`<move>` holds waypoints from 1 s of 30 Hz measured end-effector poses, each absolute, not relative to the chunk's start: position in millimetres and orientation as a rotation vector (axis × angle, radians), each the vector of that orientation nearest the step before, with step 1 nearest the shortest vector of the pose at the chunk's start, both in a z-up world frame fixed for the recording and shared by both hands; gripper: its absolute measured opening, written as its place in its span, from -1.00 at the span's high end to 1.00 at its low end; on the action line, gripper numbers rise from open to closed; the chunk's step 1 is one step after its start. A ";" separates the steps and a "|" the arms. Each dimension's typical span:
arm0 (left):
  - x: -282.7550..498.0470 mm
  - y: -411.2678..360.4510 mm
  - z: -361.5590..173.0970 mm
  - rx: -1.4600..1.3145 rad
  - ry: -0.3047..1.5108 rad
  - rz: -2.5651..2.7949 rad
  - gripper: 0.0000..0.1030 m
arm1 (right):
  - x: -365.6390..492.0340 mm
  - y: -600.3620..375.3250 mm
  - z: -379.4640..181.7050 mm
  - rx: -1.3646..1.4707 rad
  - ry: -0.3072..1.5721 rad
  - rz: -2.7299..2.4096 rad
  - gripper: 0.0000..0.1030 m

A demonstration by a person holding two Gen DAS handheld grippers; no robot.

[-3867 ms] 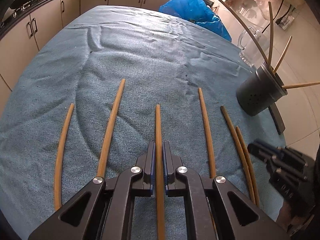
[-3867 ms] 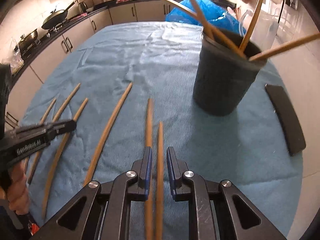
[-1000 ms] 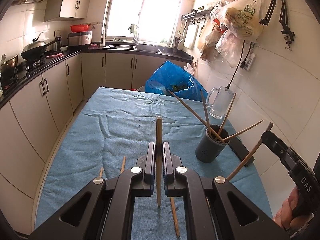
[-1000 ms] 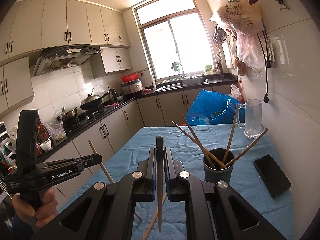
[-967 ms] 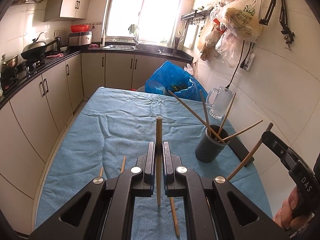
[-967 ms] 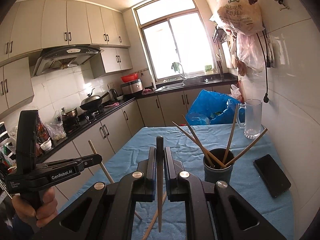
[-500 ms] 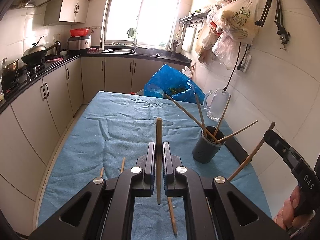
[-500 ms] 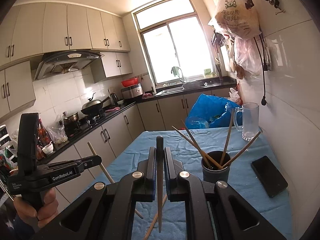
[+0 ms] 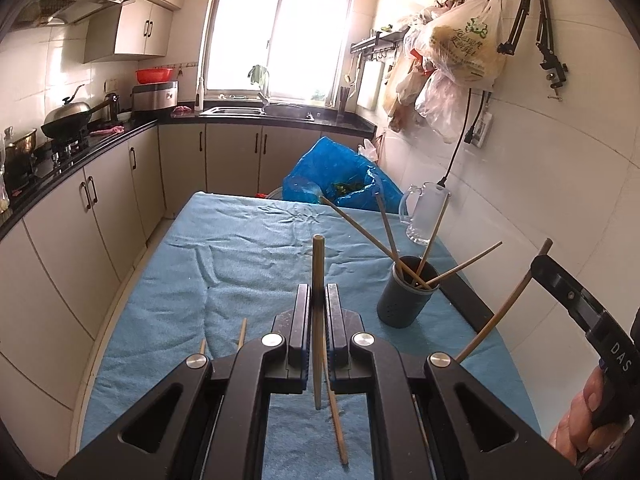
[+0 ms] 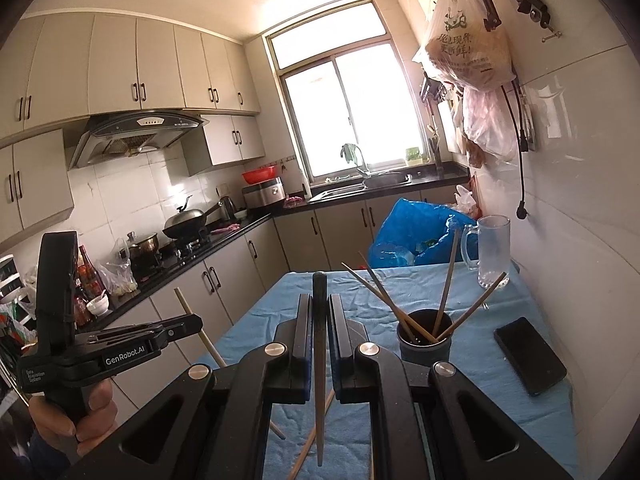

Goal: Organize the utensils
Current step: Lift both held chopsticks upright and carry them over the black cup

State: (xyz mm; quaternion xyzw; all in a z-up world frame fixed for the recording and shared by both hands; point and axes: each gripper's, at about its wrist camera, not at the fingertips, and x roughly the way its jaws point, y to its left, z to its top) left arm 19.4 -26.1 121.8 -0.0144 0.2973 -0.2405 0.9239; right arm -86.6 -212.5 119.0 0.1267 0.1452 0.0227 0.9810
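Both grippers lifted above worktop [image 9: 248, 264], each carrying one chopstick. Left gripper [image 9: 318, 320] fingers clamped on a chopstick [image 9: 318, 264], held near mid-length so it stands upright, prob. for a tip-down drop. Right gripper [image 10: 319, 332] fingers likewise shut on its chopstick [image 10: 319, 400]. Holder [image 9: 404, 300] w/ four sticks stands ahead to the right; a few chopsticks left on cloth [image 9: 335, 416].
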 end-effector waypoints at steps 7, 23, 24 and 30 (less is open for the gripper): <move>18.1 -28.4 125.1 -0.020 0.603 -0.499 0.89 | -91.5 -214.4 125.6 0.248 0.278 0.043 0.84; 30.6 -63.6 153.3 0.000 0.591 -0.563 0.89 | -95.3 -240.7 172.6 0.208 0.220 -0.003 0.84; 31.8 -68.7 157.7 0.001 0.586 -0.573 0.89 | -93.8 -243.4 176.6 0.206 0.217 -0.006 0.84; 47.1 -95.2 184.3 -0.011 0.556 -0.616 0.89 | -82.5 -264.2 205.7 0.182 0.184 -0.053 0.84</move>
